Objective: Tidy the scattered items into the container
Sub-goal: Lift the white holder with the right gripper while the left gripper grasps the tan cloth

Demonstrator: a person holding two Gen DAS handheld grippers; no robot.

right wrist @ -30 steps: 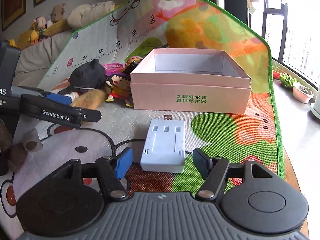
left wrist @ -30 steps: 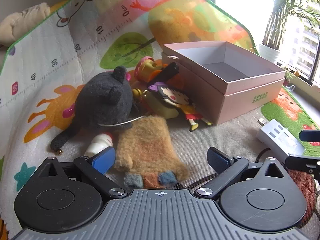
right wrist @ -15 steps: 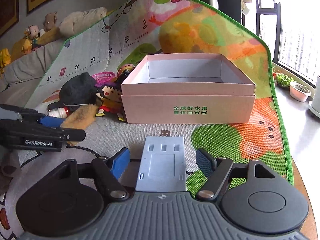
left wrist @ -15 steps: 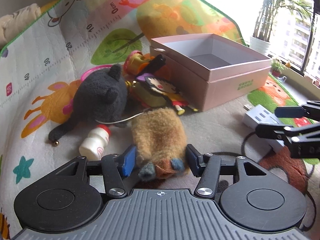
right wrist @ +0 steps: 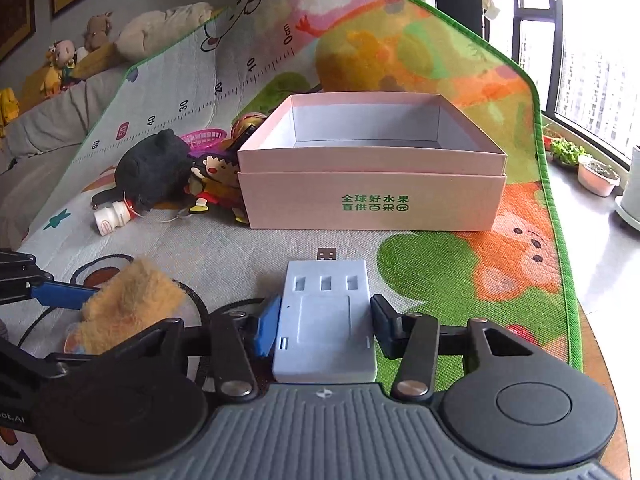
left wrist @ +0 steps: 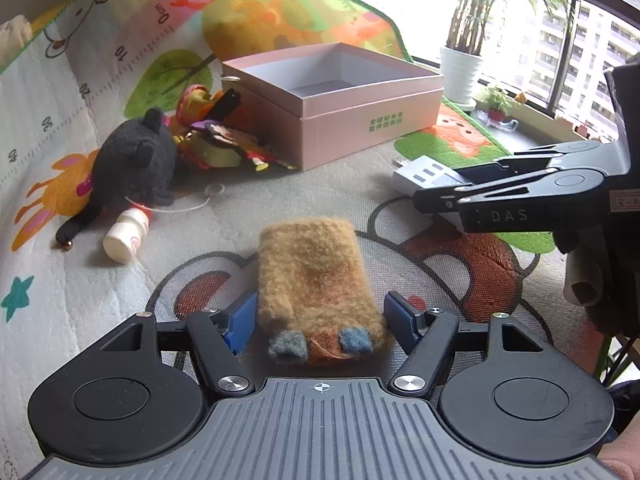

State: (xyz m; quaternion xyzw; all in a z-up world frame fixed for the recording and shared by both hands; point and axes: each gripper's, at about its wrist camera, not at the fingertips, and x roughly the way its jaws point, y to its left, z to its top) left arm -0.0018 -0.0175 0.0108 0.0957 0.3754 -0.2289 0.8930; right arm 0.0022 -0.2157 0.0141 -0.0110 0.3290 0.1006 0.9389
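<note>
A cartoon-printed play mat [right wrist: 460,264] covers the surface and curls up behind, with window light and potted plants to one side. The left gripper [left wrist: 318,320] has its jaws drawn in around the near end of a fuzzy tan pouch [left wrist: 316,276]; the blue pads flank it closely, though whether both press it I cannot tell for certain. The right gripper [right wrist: 324,324] has its jaws closed against the sides of a pale blue charger [right wrist: 326,320], whose USB plug points ahead of the jaws. The open pink box [right wrist: 372,184] stands ahead of both pairs of jaws, empty as far as can be seen. Further ahead and left of the left jaws lie a black plush toy [left wrist: 136,160], a small white bottle [left wrist: 126,234] and flat cartoon figures [left wrist: 228,144] against the box wall.

To do this step well, firm both grips before lifting. Raise each item above the rim. Watch the charger's trailing cable. Release once well inside the walls.
</note>
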